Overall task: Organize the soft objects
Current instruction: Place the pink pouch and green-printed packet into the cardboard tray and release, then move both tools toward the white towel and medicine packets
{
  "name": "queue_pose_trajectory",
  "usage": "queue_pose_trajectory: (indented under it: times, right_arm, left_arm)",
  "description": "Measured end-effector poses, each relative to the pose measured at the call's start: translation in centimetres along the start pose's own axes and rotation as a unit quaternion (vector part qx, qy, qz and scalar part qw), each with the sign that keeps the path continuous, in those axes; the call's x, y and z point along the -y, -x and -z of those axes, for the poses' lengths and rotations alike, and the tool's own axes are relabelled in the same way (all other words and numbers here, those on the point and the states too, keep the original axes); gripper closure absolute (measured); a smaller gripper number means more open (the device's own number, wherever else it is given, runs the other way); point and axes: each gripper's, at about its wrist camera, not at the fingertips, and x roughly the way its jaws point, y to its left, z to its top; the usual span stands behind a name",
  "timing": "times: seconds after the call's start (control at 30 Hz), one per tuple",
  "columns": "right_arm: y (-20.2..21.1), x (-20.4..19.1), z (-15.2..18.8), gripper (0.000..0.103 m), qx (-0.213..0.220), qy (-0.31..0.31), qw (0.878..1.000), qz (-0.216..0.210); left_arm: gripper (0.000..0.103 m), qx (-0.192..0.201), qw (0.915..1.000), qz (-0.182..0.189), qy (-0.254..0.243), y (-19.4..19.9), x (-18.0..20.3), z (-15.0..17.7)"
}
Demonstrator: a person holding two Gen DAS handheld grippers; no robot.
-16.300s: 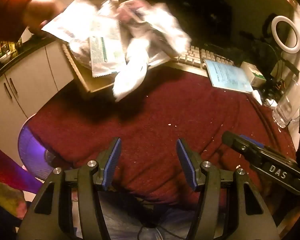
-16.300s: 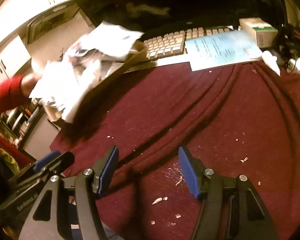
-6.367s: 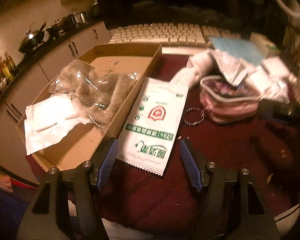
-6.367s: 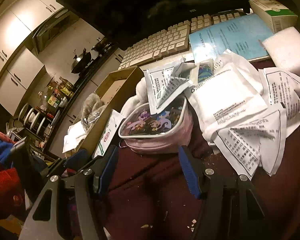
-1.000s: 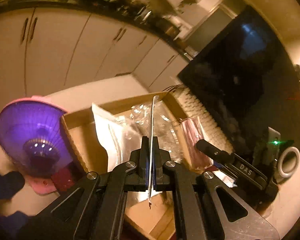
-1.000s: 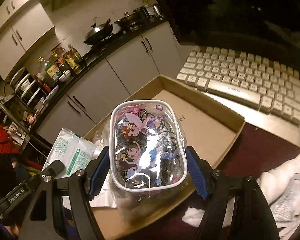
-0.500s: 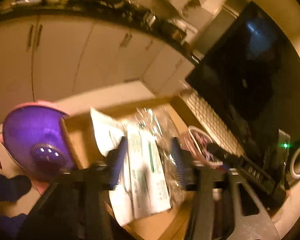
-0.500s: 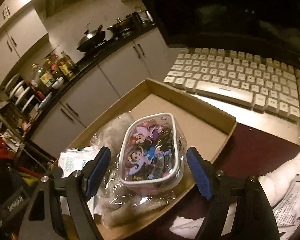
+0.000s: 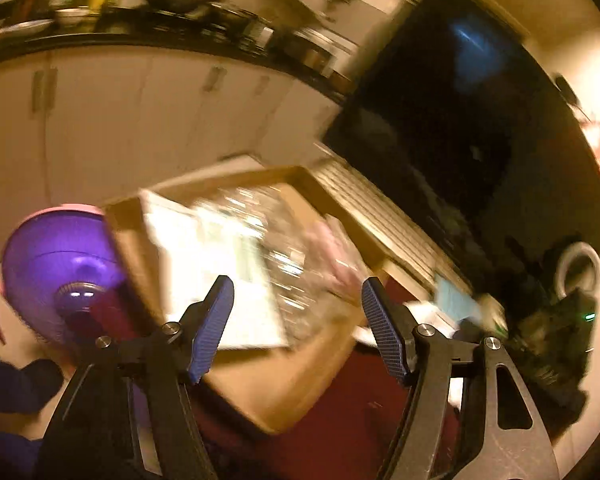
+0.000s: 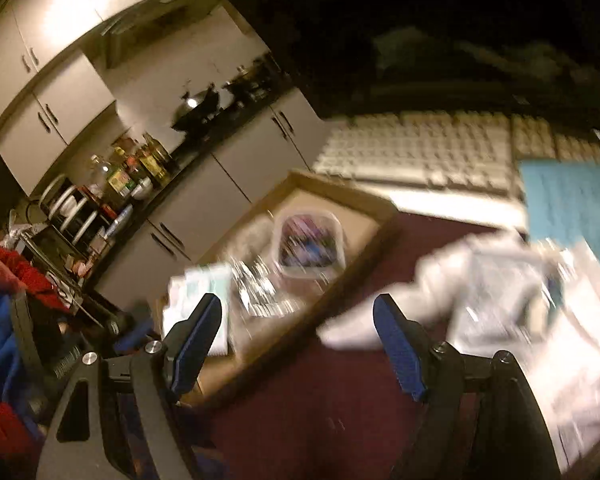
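Cardboard box (image 10: 384,216) holding cartoon pouch (image 10: 308,242) and white packets (image 9: 220,276); left gripper (image 9: 298,328) and right gripper (image 10: 298,346) both spread, empty

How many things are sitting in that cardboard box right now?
3 that I can make out in the cardboard box: a cartoon-print pouch toward the far end, a crinkly clear bag mid-box, and a white packet nearest. Blur may hide more.

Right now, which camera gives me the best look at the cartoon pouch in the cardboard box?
The right wrist view: the cartoon pouch lies face-up in the cardboard box, with its white rim and printed top visible despite blur. The left wrist view shows only a pink smear among crinkled plastic, its shape unreadable.
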Motion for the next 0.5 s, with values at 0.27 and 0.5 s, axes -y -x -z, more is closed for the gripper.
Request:
queue_pose_trajectory:
  times: [0.27,0.5]
  right_arm:
    - [1.4,4.4,4.1,0.025,-0.013,-0.034,0.999,0.040]
    - [3.0,6.5,5.3,0.025,-0.013,-0.057,0.997,0.048]
  left_arm:
    - [0.036,-0.059,0.9955,0.046,-0.058,-2.8,5.6,4.0]
    - [0.036,-0.079,0.9928,0.052,-0.073,-4.1,7.7,5.2]
